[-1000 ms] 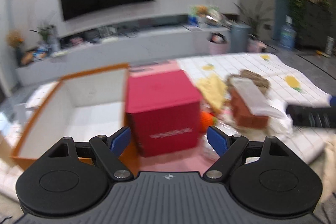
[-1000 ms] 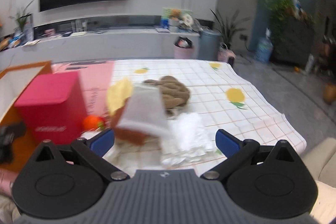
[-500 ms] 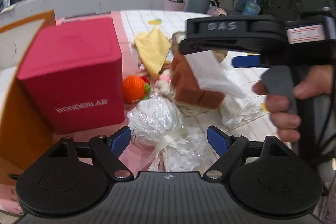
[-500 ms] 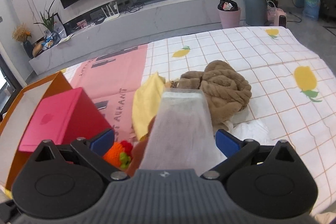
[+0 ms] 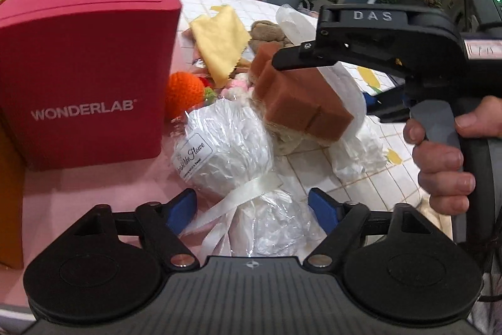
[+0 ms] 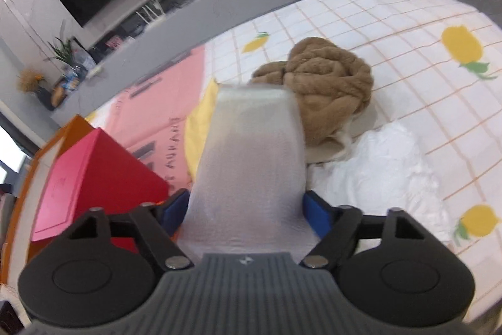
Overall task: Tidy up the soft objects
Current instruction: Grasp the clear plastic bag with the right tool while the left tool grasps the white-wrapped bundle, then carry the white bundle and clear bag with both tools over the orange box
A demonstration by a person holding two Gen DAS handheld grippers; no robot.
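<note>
My left gripper [image 5: 252, 206] is open around the tied neck of a white bundle wrapped in clear plastic [image 5: 229, 146] lying on the pink mat. My right gripper [image 6: 248, 206] is shut on a brown sponge block in a white foam sleeve [image 6: 251, 159]; the left wrist view shows that brown block [image 5: 301, 102] held just above the pile. A yellow cloth [image 5: 219, 33], an orange knitted ball [image 5: 183, 93], a brown fluffy bundle [image 6: 332, 83] and a crumpled white cloth [image 6: 386, 175] lie on the chequered sheet.
A red WONDERLAB box [image 5: 81, 62] stands at the left beside an orange-edged open box [image 6: 47, 153]. The pink mat [image 6: 163, 115] and the lemon-print sheet [image 6: 408, 30] cover the surface. A TV wall and low shelf are behind.
Both grippers have dropped toward the pile. The right gripper closed in on the sleeved sponge block. The left gripper moved right and down over the plastic-wrapped bundle.
</note>
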